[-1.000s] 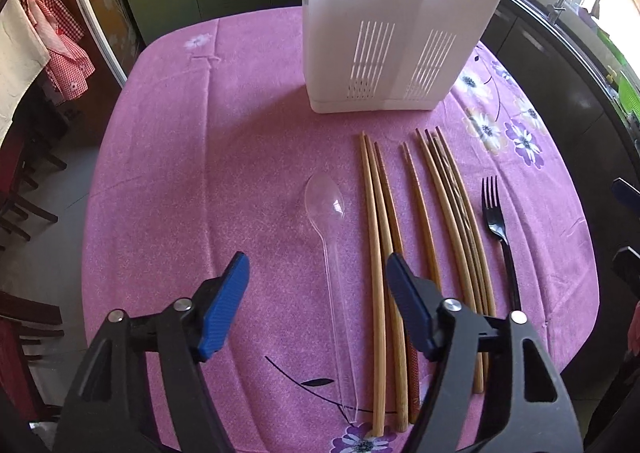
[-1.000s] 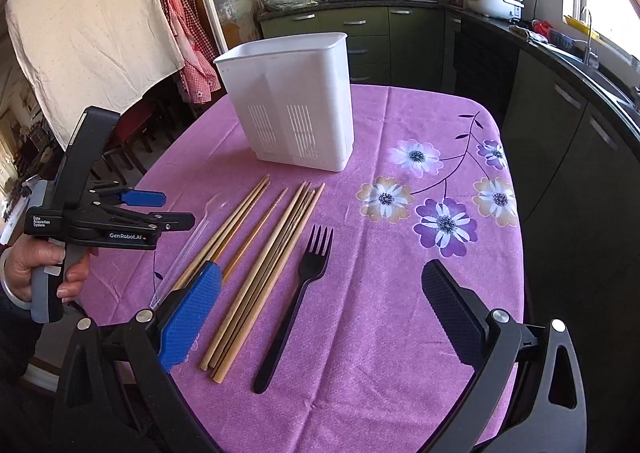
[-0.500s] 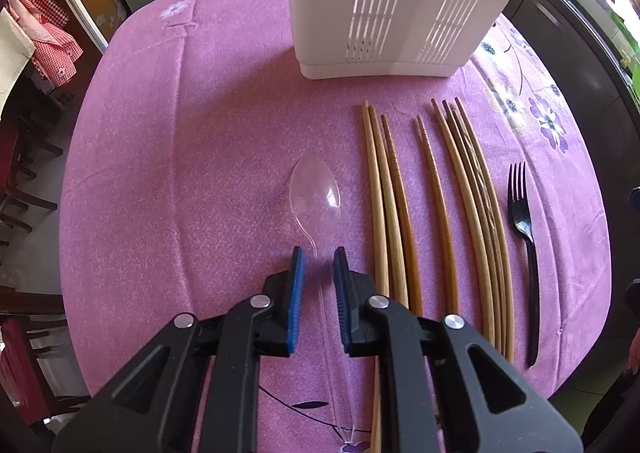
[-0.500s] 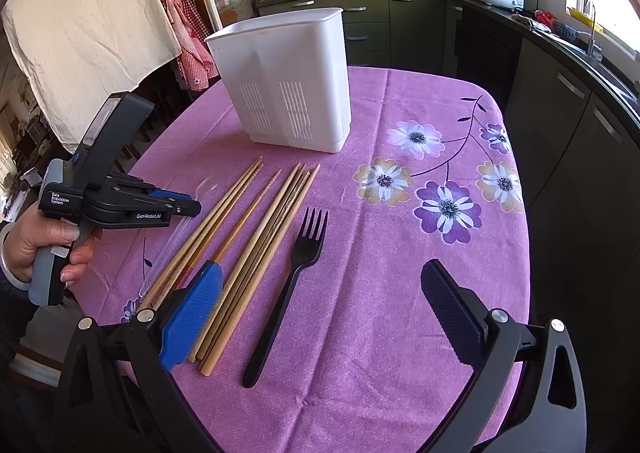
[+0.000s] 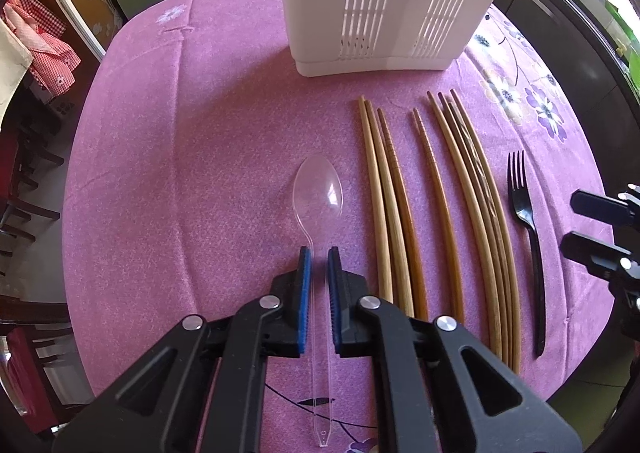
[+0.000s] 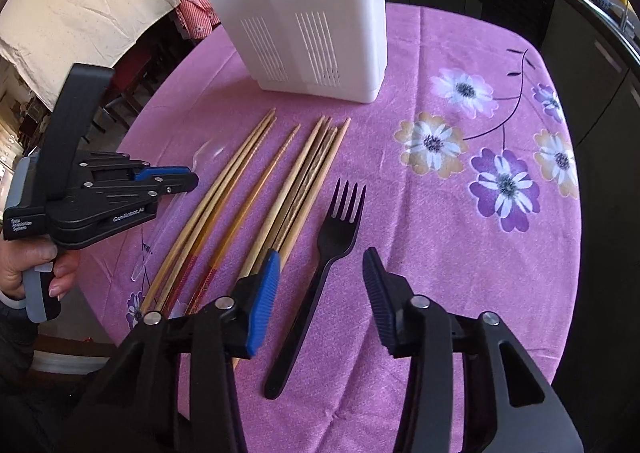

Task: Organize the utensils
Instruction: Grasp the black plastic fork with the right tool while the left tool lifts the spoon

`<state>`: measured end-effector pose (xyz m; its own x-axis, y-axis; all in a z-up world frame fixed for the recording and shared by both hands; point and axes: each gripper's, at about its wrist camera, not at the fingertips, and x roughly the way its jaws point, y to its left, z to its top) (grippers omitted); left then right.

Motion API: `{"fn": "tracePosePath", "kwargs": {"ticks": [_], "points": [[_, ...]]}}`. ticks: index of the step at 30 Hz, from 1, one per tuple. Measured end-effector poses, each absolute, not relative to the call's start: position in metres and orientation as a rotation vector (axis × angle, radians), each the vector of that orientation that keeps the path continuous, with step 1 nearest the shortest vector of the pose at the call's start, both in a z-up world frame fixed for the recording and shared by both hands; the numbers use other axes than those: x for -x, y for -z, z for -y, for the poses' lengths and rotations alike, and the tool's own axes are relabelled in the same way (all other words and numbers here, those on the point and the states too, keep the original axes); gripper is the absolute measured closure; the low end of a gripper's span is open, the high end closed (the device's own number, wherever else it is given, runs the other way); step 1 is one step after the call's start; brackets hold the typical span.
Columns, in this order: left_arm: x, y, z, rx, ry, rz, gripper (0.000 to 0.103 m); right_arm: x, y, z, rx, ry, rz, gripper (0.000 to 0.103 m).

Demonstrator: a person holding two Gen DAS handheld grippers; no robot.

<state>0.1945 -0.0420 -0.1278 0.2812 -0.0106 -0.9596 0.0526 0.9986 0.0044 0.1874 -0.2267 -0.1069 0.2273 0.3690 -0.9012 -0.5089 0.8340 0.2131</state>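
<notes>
The left gripper (image 5: 319,253) is clamping its fingers narrow on the handle of the clear spoon (image 5: 318,189), whose bowl is lying just ahead of the fingertips on the purple worktop (image 5: 180,173). Only the right wrist view is showing the hand (image 6: 36,269) gripping that tool. Right of the spoon, the chopsticks (image 5: 432,213) are lying side by side. The right gripper (image 6: 320,269) is closing half-wide fingers around the black fork (image 6: 324,265), not yet touching it. The white holder (image 6: 312,13) is standing beyond.
</notes>
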Motion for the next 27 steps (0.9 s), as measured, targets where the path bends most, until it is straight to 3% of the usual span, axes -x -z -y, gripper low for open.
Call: {"fn": "tracePosePath", "kwargs": {"ticks": [8,11,12,17,22,27], "points": [[-0.194,0.129,0.044,-0.059,0.05,-1.279,0.094,-0.199,0.135,0.211,0.146,-0.541,-1.338,0.072],[-0.191,0.129,0.044,-0.061,0.052,-1.272,0.094,-0.199,0.138,0.204,0.184,-0.52,-1.325,0.082],[-0.19,0.129,0.043,-0.058,0.053,-1.269,0.094,-0.198,0.139,0.202,0.197,-0.513,-1.319,0.09],[-0.183,0.118,0.034,-0.024,0.066,-1.236,0.095,-0.192,0.137,0.21,0.164,-0.522,-1.281,0.093],[-0.17,0.041,0.024,0.056,0.152,-1.043,0.095,-0.183,0.113,0.231,0.051,-0.586,-1.185,0.093],[-0.171,-0.068,0.02,0.134,0.202,-0.663,0.095,-0.17,0.084,0.248,-0.056,-0.647,-1.064,0.093]]}}
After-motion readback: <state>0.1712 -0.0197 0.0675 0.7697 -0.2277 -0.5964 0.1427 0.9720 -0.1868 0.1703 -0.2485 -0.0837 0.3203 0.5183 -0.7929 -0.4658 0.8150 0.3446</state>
